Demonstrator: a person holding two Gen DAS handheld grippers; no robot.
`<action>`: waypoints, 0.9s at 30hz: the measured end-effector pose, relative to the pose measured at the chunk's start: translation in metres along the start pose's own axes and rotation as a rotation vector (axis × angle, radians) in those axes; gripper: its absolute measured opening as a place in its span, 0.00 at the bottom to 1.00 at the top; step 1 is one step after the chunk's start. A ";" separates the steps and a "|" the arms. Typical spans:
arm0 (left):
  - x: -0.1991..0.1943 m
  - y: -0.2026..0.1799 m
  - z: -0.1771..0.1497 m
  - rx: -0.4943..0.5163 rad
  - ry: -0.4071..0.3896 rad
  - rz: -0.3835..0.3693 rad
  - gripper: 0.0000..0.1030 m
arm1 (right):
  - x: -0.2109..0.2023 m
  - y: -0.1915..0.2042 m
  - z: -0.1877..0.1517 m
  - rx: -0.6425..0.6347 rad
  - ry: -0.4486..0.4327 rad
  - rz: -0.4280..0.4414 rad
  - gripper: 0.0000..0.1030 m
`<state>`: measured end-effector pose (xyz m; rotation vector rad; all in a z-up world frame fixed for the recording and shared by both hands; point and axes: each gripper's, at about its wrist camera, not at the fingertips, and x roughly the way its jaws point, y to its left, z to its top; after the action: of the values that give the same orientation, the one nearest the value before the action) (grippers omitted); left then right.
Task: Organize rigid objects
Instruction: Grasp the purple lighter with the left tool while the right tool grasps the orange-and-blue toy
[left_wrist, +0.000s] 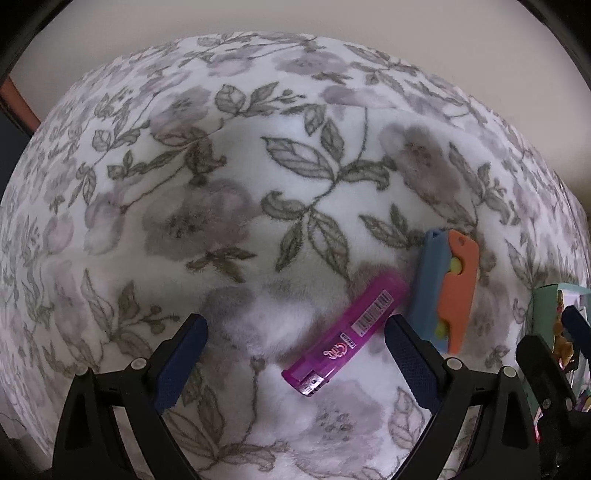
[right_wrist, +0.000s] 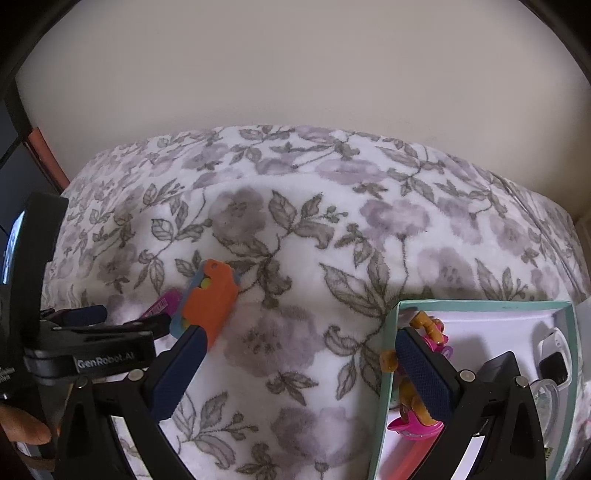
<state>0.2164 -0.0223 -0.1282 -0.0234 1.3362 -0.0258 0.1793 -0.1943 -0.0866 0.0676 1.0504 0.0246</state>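
Observation:
A purple translucent lighter (left_wrist: 343, 332) lies at a slant on the floral blanket (left_wrist: 258, 166). It sits between the fingers of my open left gripper (left_wrist: 295, 328), close to the right finger and held by neither. Just to its right lies an orange and blue folding toy knife (left_wrist: 447, 291), seen again in the right wrist view as the toy knife (right_wrist: 210, 299) with the lighter (right_wrist: 164, 302) behind it. My right gripper (right_wrist: 299, 338) is open and holds nothing. Its left fingertip is near the knife and its right finger overlaps the left wall of a teal box (right_wrist: 480, 304).
The teal box holds pink and orange plastic toys (right_wrist: 424, 332), a white device (right_wrist: 554, 350) and other small items. A plain wall (right_wrist: 295, 74) rises behind the bed. A hand (right_wrist: 22, 424) grips the left tool's handle at the lower left.

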 end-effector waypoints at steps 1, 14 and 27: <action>-0.001 -0.002 0.000 0.006 -0.002 -0.008 0.88 | 0.000 -0.001 0.000 0.002 -0.004 0.000 1.00; -0.015 0.001 0.010 0.022 -0.016 -0.061 0.28 | -0.006 0.007 0.004 0.005 -0.038 0.010 1.00; -0.016 0.046 0.020 -0.098 -0.057 -0.060 0.20 | 0.012 0.041 0.010 -0.062 -0.017 0.012 1.00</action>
<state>0.2323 0.0245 -0.1096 -0.1461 1.2785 -0.0104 0.1945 -0.1535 -0.0893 0.0179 1.0314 0.0670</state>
